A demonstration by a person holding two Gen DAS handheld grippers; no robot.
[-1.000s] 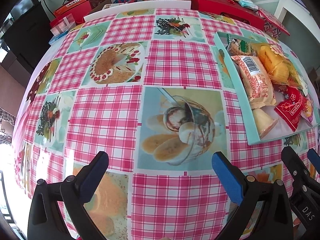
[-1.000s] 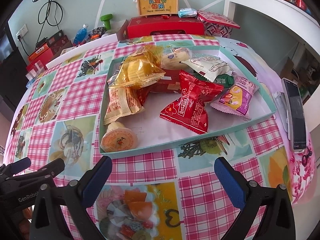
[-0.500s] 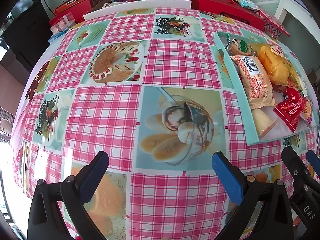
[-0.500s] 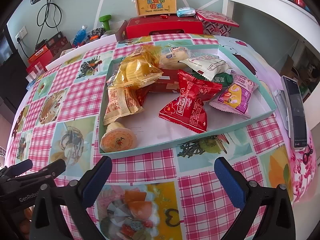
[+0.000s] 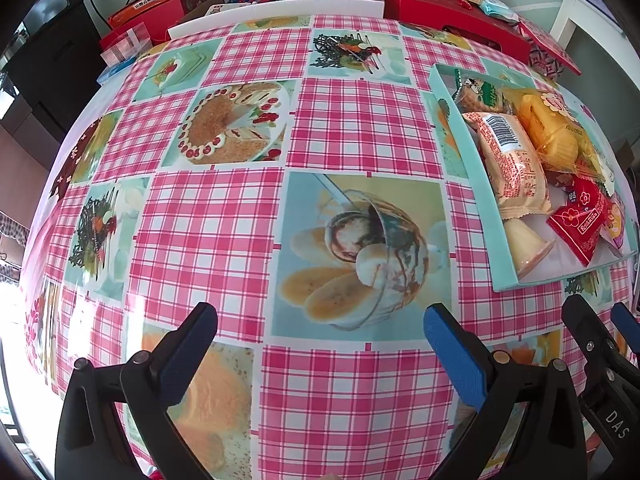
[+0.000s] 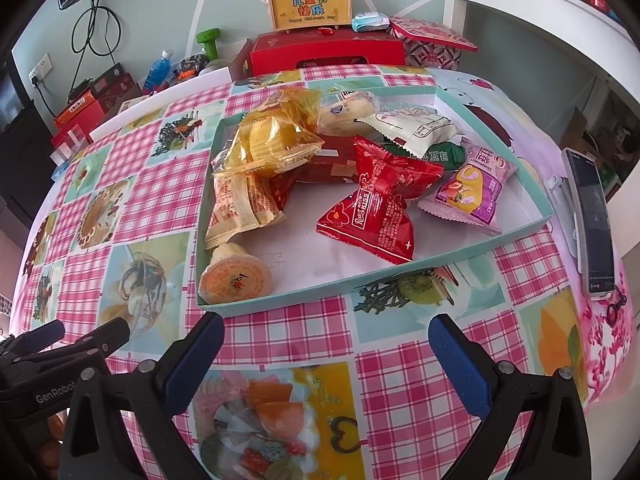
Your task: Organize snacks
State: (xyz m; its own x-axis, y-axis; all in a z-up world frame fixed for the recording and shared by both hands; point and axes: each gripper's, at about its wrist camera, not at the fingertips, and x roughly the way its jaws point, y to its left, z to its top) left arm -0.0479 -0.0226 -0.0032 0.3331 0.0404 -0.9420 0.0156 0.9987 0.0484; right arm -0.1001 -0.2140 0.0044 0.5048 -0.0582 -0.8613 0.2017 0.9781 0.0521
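A shallow teal tray point(image 6: 400, 278) on the checked tablecloth holds several wrapped snacks: a yellow bag point(image 6: 276, 140), a red twisted packet point(image 6: 380, 200), a beige packet point(image 6: 240, 204), a purple-pink packet point(image 6: 472, 188), a white packet point(image 6: 416, 128) and a jelly cup point(image 6: 234, 280). My right gripper point(image 6: 326, 344) is open just in front of the tray's near wall, holding nothing. My left gripper point(image 5: 320, 336) is open over bare tablecloth, left of the tray point(image 5: 468, 168). The beige packet point(image 5: 512, 160) and jelly cup point(image 5: 528, 248) show at the left wrist view's right edge.
A phone point(image 6: 594, 220) lies near the table's right edge. Red gift boxes point(image 6: 326, 52), a yellow carry box point(image 6: 310, 6), a green dumbbell point(image 6: 210, 40) and a blue bottle point(image 6: 158, 70) crowd the far side. A white shelf point(image 6: 540, 20) stands at the right.
Both grippers have drifted very slightly; the tray looks a touch nearer in the right wrist view. Nothing was grasped or released.
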